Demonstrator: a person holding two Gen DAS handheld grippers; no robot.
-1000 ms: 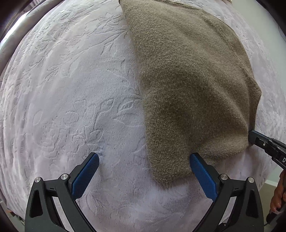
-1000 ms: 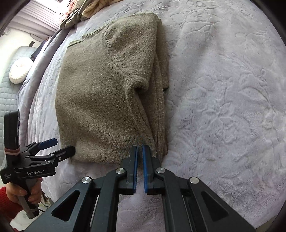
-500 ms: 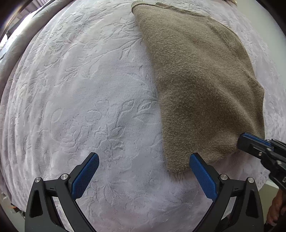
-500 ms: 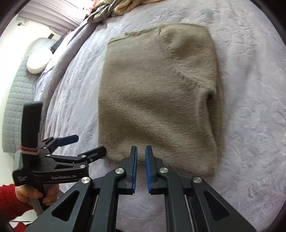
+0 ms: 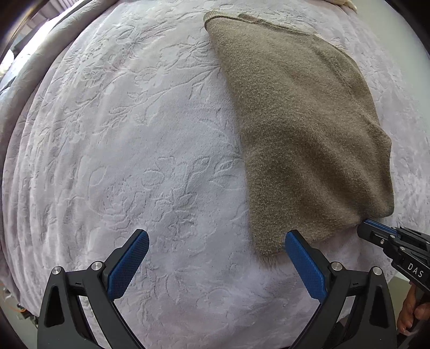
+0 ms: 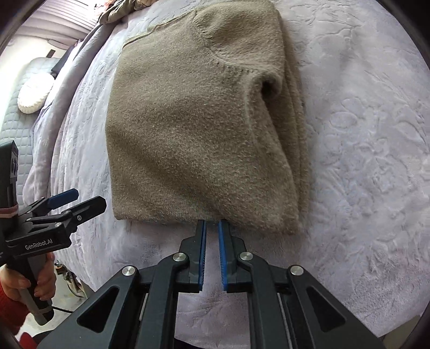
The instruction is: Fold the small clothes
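Note:
A folded olive-brown knit sweater lies flat on the pale embossed bedspread; it also shows in the left wrist view. My right gripper is nearly shut, a narrow gap between its blue pads, tips right at the sweater's near edge, holding nothing. My left gripper is wide open and empty, its right finger by the sweater's near corner. It also shows in the right wrist view, left of the sweater. The right gripper shows at the sweater's other near corner.
The bedspread spreads wide to the left of the sweater. A heap of other clothes lies at the far end of the bed. A round white cushion rests on a grey quilted seat beyond the bed's left edge.
The right gripper has moved left along the sweater's near edge, from its right corner to its middle. The left gripper has drawn back leftwards, so the sweater sits further right in its view.

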